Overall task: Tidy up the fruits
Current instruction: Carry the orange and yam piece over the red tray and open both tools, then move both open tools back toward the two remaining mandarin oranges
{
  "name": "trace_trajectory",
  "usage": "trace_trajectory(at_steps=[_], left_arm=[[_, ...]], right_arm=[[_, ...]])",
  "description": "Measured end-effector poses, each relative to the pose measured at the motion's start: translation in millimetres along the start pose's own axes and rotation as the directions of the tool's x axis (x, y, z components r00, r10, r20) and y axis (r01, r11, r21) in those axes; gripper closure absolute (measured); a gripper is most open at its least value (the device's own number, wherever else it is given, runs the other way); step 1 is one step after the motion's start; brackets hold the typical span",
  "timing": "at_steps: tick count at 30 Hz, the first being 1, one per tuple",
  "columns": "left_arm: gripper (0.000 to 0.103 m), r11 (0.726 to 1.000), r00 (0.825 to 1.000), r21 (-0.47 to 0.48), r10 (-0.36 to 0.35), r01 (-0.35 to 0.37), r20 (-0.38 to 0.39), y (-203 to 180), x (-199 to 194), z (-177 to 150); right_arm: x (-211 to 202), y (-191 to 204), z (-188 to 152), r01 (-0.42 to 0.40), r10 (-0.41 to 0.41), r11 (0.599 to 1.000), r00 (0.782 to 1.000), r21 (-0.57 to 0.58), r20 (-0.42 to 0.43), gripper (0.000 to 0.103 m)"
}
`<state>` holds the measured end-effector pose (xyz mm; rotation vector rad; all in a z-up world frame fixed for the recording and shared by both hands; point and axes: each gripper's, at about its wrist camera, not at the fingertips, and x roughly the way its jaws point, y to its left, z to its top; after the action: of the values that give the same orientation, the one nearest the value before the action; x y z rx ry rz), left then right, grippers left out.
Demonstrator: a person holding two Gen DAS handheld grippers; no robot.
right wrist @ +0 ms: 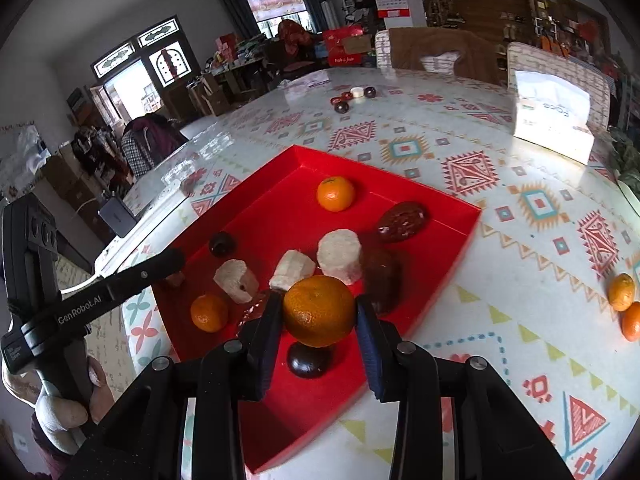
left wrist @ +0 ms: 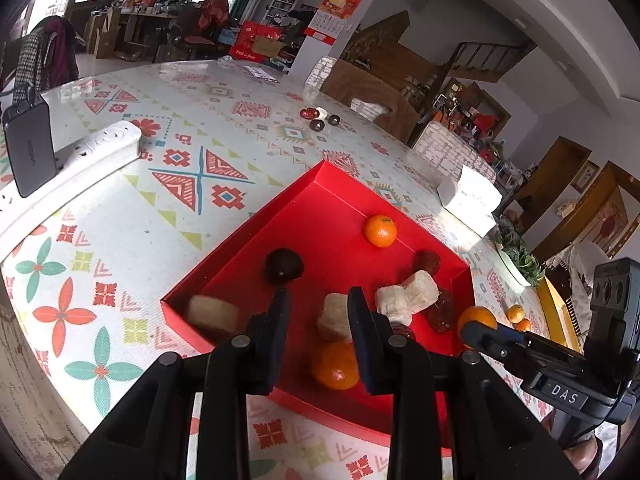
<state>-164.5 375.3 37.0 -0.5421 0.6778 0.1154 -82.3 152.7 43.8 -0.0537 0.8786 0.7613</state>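
A red tray (left wrist: 240, 240) lies on the patterned table. It holds two oranges (left wrist: 380, 231) (left wrist: 336, 366), several pale white chunks (left wrist: 420, 290) and dark red fruits (left wrist: 282, 266). My left gripper (left wrist: 319, 294) hovers over the tray's near side, shut, with nothing gripped. From the right wrist view it (right wrist: 176, 258) looks like one closed bar at the tray's left edge. My right gripper (right wrist: 316, 312) is shut on an orange (right wrist: 318, 310) and holds it above the tray's (right wrist: 460, 240) near part. This same orange (left wrist: 476, 318) shows at the tray's right corner. Two more oranges (right wrist: 621, 292) lie on the table to the right.
A white power strip (left wrist: 100, 148) with a dark adapter (left wrist: 30, 152) lies left of the tray. A white tissue box (right wrist: 554, 128) stands at the far right, and a leafy bowl (left wrist: 518, 254) sits near it. Small dark round things (right wrist: 342, 107) lie far back. A person's hand (right wrist: 60, 412) holds the left gripper's handle.
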Motion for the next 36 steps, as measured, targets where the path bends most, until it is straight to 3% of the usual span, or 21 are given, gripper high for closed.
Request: trace_trajectory(at_steps=[4, 6, 8, 14, 18, 26, 36], left_arm=[[0.073, 1.0, 1.0, -0.007, -0.008, 0.008, -0.004, 3, 2, 1], [0.07, 1.0, 1.0, -0.011, -0.013, 0.013, -0.004, 5, 2, 2], [0.059, 1.0, 1.0, -0.014, -0.013, 0.013, -0.003, 7, 1, 3], [0.052, 1.0, 1.0, -0.018, -0.015, 0.015, -0.003, 9, 0, 4], [0.051, 1.0, 1.0, -0.022, -0.015, 0.015, -0.003, 10, 0, 4], [0.046, 1.0, 1.0, -0.001, -0.015, 0.015, -0.006, 7, -3, 3], [0.041, 0.998, 1.0, 0.057, -0.017, 0.018, -0.014, -27, -11, -3]], right_arm=[[9, 4, 7, 0.002, -0.002, 1.0, 1.0, -0.009, -0.013, 0.063], [13, 5, 9, 0.006, -0.007, 1.0, 1.0, -0.014, -0.023, 0.063], [19, 5, 9, 0.013, -0.013, 1.0, 0.999, -0.016, -0.036, 0.063], [29, -1, 6, 0.029, -0.029, 1.0, 0.998, 0.006, -0.056, 0.062], [23, -6, 6, 0.026, -0.025, 0.999, 0.999, 0.035, -0.035, 0.048], [-1, -22, 5, 0.038, -0.041, 0.995, 0.999, 0.089, 0.025, 0.041], [-21, -50, -10, 0.035, -0.043, 0.984, 0.998, 0.177, 0.04, 0.041]])
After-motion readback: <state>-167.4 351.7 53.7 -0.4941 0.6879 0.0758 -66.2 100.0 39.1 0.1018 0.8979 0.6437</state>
